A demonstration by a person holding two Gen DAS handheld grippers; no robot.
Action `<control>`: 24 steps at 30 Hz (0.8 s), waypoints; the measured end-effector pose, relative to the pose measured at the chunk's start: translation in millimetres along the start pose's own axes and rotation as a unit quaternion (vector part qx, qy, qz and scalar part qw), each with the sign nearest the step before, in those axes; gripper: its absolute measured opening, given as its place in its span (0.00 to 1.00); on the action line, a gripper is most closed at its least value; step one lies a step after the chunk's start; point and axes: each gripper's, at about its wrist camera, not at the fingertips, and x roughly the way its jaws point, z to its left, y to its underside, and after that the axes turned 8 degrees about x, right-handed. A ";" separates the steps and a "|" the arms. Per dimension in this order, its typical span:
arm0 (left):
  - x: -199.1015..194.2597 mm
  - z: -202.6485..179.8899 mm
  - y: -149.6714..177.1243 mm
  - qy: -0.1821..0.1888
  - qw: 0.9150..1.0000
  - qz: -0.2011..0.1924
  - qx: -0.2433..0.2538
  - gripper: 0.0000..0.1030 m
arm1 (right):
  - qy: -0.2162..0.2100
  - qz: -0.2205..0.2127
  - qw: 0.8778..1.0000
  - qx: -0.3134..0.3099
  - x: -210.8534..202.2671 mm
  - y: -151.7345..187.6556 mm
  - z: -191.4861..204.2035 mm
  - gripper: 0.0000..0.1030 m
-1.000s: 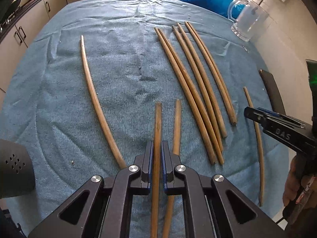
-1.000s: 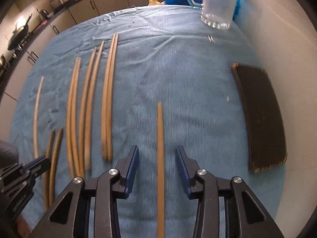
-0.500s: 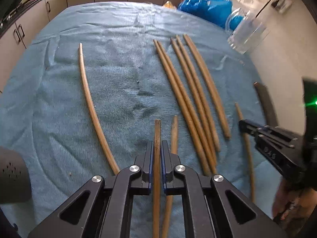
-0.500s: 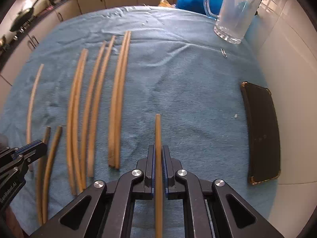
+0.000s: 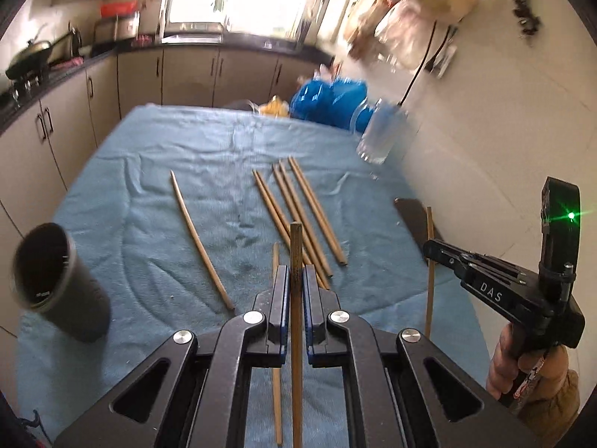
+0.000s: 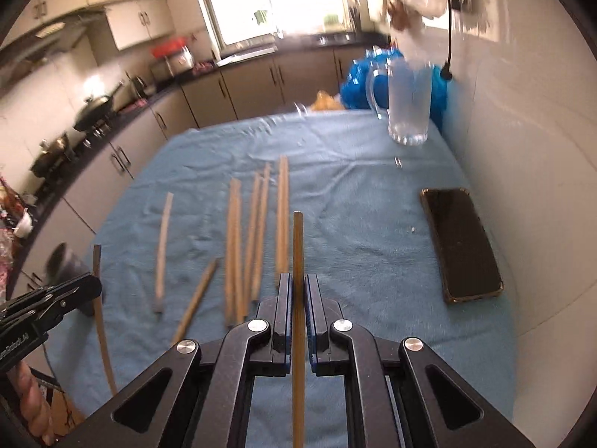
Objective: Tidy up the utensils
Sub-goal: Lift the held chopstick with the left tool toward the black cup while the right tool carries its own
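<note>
"DAS" on right tongs [image 5: 433,248]

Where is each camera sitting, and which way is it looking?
Left wrist view: sits on the left gripper, looking along its chopstick down the blue cloth; the right gripper and a hand show at right.
Right wrist view: sits on the right gripper, looking the same way; phone at right, left gripper at lower left.
Both share: loose chopsticks, glass mug, dark cup.
</note>
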 end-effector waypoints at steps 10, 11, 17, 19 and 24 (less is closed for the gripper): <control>-80.4 -6.5 13.3 -0.012 0.996 -0.088 0.024 0.06 | -0.028 -0.080 0.996 -0.027 -60.3 16.5 39.4 0.06; -87.9 -6.9 13.6 -0.012 0.995 -0.097 0.027 0.06 | -0.031 -0.088 0.995 -0.031 -65.1 16.2 43.6 0.06; -120.4 -5.7 9.5 -0.007 0.990 -0.138 0.030 0.06 | -0.049 -0.124 0.990 -0.049 -87.3 13.0 70.0 0.06; -128.3 -2.0 6.5 -0.006 0.989 -0.147 0.026 0.06 | -0.058 -0.129 0.989 -0.051 -89.3 9.1 77.7 0.06; -156.8 20.4 -5.9 -0.015 0.985 -0.170 0.013 0.06 | -0.087 -0.145 0.984 -0.053 -92.3 -3.4 109.1 0.06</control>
